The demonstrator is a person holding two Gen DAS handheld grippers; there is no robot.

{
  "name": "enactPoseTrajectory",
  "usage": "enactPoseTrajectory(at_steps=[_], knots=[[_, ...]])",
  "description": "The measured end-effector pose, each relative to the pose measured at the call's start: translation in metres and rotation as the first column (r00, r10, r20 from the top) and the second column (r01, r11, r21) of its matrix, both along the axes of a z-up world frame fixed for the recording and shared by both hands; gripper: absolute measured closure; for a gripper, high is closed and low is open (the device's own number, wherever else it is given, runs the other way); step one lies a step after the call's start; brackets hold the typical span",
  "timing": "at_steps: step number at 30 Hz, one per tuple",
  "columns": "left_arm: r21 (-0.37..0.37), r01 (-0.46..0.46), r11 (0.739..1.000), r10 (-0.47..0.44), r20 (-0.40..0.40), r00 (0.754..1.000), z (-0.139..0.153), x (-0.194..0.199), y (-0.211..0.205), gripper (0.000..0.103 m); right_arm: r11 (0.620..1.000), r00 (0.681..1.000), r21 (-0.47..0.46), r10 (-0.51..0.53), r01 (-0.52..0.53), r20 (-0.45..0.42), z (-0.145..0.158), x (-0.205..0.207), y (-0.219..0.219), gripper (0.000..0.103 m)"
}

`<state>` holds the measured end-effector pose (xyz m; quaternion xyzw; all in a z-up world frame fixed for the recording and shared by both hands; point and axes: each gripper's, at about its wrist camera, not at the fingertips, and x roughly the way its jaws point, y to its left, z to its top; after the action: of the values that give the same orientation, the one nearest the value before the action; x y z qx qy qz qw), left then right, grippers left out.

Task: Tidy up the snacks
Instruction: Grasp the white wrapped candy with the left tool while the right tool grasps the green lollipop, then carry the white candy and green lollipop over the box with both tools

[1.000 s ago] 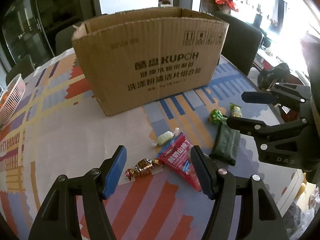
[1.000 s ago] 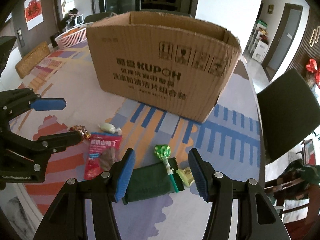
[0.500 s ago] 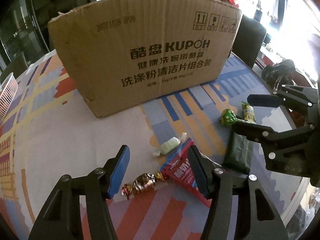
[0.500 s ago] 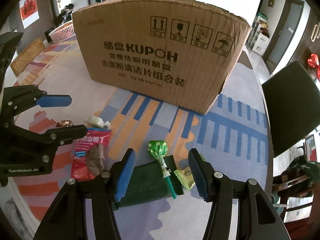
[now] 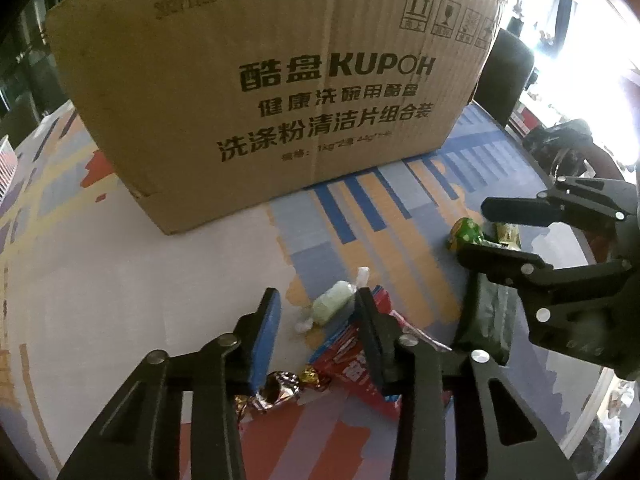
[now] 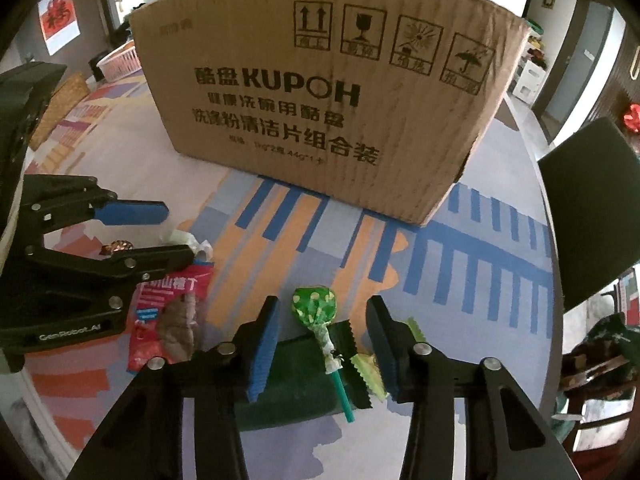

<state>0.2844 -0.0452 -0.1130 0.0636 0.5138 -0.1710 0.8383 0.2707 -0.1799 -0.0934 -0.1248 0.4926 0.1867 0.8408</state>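
Dark chair [image 6: 588, 200], bright window [image 5: 580, 32]

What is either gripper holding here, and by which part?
Nothing yet. The left gripper is closing around the pale green candy, the right gripper around the green lollipop; the pads press neither.

Daylight glare blows out the left view's upper right; fisheye edges bend and darken.

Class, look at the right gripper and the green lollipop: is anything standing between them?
Nothing visible does. The green lollipop lies on a dark green packet, in the gap of the right gripper, whose jaws are closing without touching it yet.
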Motion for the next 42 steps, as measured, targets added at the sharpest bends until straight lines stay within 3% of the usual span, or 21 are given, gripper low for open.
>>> enactPoseTrajectory(at_steps=[6, 10, 11, 21, 33, 42], knots=[[-0.031, -0.001, 1.000, 0.000, -0.025, 1.000, -0.002, 0.004, -0.001, 0.081, 1.000, 1.000, 0.024, 0.012, -0.012, -0.010, -0.003, 0.003, 0.003, 0.070], [-0.040, -0.011, 0.999, 0.010, -0.028, 1.000, -0.002, 0.006, -0.002, 0.084, 0.999, 1.000, 0.041, 0.011, -0.010, -0.026, -0.008, 0.006, 0.004, 0.074], [-0.043, -0.015, 0.999, 0.014, -0.031, 0.999, -0.003, 0.006, -0.003, 0.090, 0.999, 0.999, 0.043, 0.009, -0.008, -0.031, -0.009, 0.007, 0.004, 0.075], [-0.058, -0.037, 0.998, 0.036, -0.019, 0.999, 0.006, 0.004, 0.000, 0.090, 0.998, 1.000, 0.066, 0.001, 0.000, -0.014, -0.005, 0.006, 0.006, 0.076], [-0.116, -0.051, 0.992, 0.063, 0.109, 0.992, 0.061, -0.021, 0.009, 0.090, 0.995, 0.995, 0.099, -0.006, -0.004, 0.098, 0.045, -0.007, 0.003, 0.076], [-0.131, -0.036, 0.991, 0.066, 0.232, 0.970, 0.110, -0.039, 0.009, 0.090, 0.991, 0.983, 0.134, -0.007, -0.019, 0.186, 0.086, -0.022, 0.006, 0.076]])
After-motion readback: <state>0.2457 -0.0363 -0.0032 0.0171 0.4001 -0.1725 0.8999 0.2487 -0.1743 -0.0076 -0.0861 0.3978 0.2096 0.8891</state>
